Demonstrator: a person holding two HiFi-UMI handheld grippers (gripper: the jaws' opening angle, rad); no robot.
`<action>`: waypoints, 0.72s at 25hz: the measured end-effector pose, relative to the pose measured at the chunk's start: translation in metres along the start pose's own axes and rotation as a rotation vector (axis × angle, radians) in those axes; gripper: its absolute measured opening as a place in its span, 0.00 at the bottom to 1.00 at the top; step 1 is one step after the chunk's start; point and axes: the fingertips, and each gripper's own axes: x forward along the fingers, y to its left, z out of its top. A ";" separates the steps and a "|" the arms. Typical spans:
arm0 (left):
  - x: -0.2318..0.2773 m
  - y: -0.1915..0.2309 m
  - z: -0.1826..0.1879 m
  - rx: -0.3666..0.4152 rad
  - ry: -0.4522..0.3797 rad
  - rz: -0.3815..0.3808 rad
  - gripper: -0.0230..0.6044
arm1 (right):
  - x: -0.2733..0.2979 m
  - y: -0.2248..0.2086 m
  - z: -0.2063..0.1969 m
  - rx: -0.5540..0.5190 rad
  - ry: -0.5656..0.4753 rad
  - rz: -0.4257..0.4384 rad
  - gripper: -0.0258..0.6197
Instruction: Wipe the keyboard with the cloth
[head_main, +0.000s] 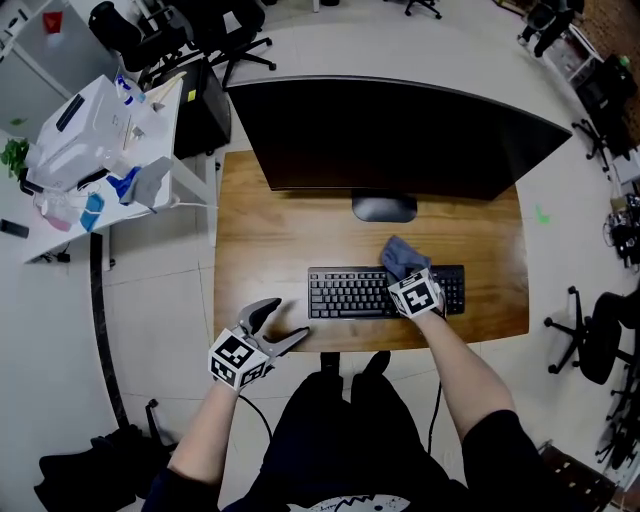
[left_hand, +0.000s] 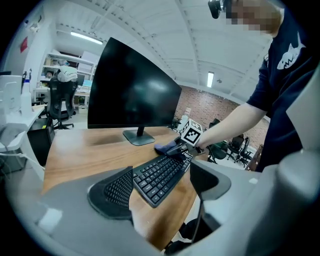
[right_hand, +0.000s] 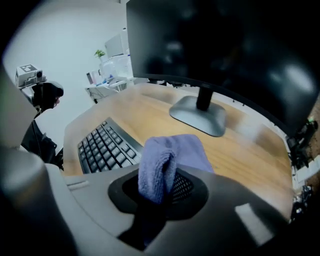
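Observation:
A black keyboard (head_main: 345, 293) lies near the front edge of the wooden desk (head_main: 270, 245). My right gripper (head_main: 408, 275) is shut on a blue-purple cloth (head_main: 403, 256), which rests over the keyboard's right part. In the right gripper view the cloth (right_hand: 162, 165) bunches between the jaws, with the keyboard (right_hand: 106, 146) to the left. My left gripper (head_main: 272, 328) stands open at the desk's front left corner, holding nothing. From the left gripper view the keyboard (left_hand: 159, 176) runs away toward the right gripper (left_hand: 176, 148) and cloth (left_hand: 165, 148).
A large curved black monitor (head_main: 390, 135) on a round stand (head_main: 384, 208) fills the back of the desk. A white side table (head_main: 110, 150) with clutter stands to the left. Office chairs (head_main: 600, 335) are around the room.

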 end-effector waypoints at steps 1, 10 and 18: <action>-0.003 0.001 -0.001 -0.005 -0.003 0.005 0.59 | 0.005 0.014 0.010 -0.020 -0.005 0.023 0.14; -0.025 0.013 -0.010 -0.033 -0.022 0.045 0.59 | 0.040 0.143 0.074 -0.249 -0.022 0.214 0.14; -0.030 0.015 -0.013 -0.045 -0.030 0.051 0.59 | 0.038 0.218 0.060 -0.511 0.018 0.327 0.14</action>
